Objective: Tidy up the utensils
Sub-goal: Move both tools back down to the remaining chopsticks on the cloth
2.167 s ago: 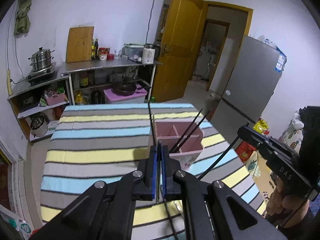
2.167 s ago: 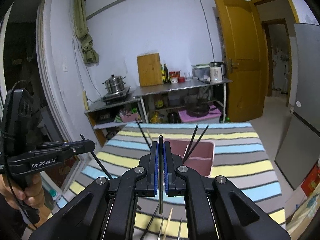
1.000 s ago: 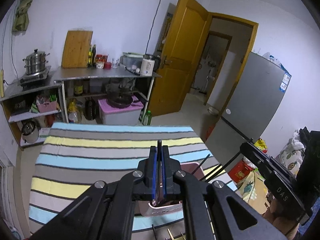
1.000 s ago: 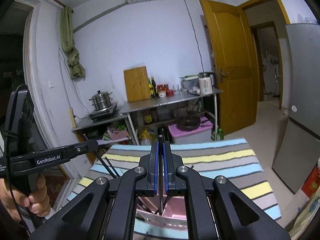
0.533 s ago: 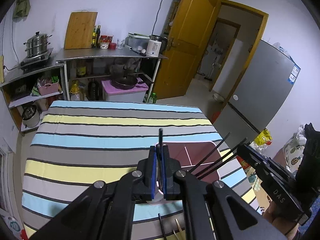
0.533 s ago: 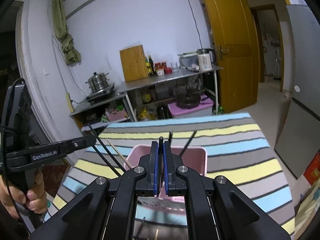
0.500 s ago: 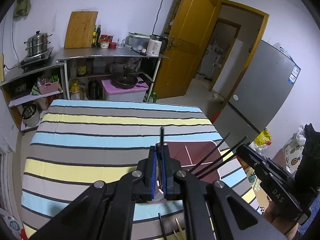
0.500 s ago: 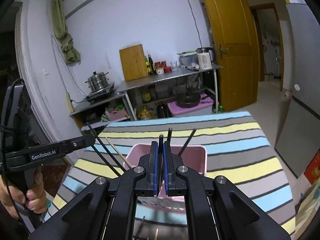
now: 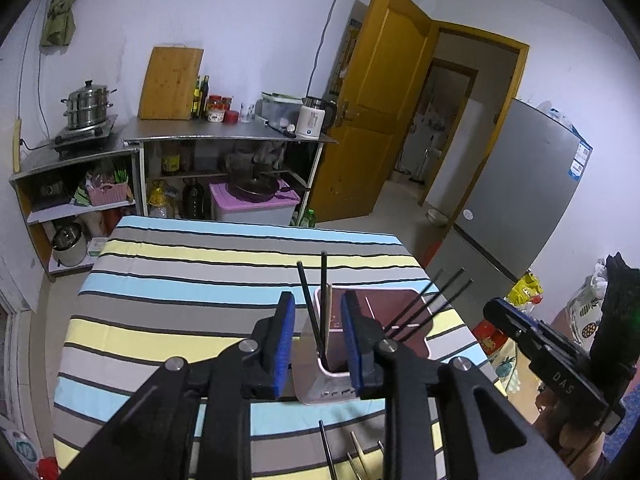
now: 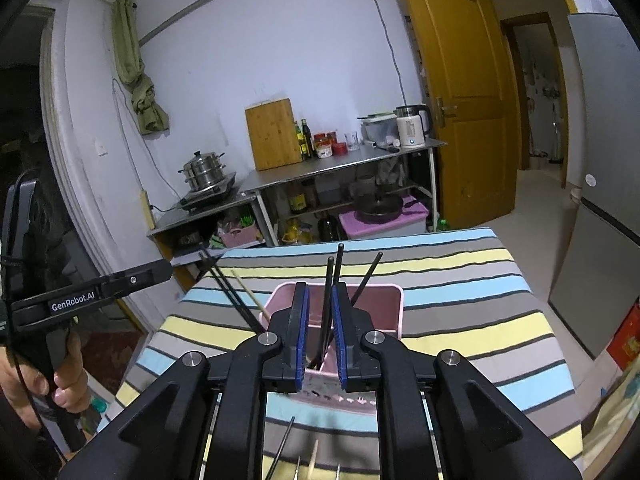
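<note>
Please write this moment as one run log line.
left gripper: open, just opening | right gripper: open, just opening | black chopsticks: standing in pink holder | more chopsticks: on table

A home kitchen. A steamer pot (image 9: 87, 105) sits on a stove, with a cutting board (image 9: 171, 83) and kettle (image 9: 313, 121) on steel shelving. The grey slab (image 9: 524, 188) is probably a fridge.

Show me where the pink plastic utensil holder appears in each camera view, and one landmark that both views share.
Left wrist view: the pink plastic utensil holder sits right of centre, lower half, partly behind the open left gripper.
Right wrist view: it sits at centre, behind the open right gripper.
Shared landmark: the wooden cutting board leaning on the wall.
</note>
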{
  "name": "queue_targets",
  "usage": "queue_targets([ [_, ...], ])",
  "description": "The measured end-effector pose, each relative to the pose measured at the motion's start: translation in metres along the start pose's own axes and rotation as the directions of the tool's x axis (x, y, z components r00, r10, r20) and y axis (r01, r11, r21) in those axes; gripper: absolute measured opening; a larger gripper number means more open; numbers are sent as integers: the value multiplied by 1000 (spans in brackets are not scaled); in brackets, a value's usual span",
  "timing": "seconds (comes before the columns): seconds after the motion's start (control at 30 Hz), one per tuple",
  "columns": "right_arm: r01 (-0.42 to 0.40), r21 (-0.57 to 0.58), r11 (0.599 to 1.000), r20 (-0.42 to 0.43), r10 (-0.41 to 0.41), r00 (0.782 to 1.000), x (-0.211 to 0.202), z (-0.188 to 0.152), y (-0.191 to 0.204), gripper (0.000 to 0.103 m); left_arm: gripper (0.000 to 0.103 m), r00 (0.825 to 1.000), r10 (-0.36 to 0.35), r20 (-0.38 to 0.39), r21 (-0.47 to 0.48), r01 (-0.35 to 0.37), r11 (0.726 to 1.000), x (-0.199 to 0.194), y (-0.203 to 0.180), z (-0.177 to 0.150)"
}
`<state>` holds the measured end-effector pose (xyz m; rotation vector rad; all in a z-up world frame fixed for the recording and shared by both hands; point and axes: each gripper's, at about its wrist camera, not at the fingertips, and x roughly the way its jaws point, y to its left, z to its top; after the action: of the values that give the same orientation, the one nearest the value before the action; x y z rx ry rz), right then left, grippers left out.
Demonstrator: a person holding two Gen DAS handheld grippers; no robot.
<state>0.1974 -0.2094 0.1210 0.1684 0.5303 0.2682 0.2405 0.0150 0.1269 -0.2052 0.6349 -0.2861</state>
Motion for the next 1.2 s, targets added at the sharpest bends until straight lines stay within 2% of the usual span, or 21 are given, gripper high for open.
queue_targets([
  [0.27,-20,11,1000,8,20,1000,-28,-20,0,12,25,1000,4,19,14,-4,1000,-23,-4,-28],
  [0.63,-32,8,999,-27,32,999,-54,-63,1,12,25,1000,-11,-10,49,12,999,-36,-16,-75],
  [1.2,-38,37,999,-104,42,994,-60,-115,-7,12,25,992,-14,-124,31,18,999,-21,-22,-137],
])
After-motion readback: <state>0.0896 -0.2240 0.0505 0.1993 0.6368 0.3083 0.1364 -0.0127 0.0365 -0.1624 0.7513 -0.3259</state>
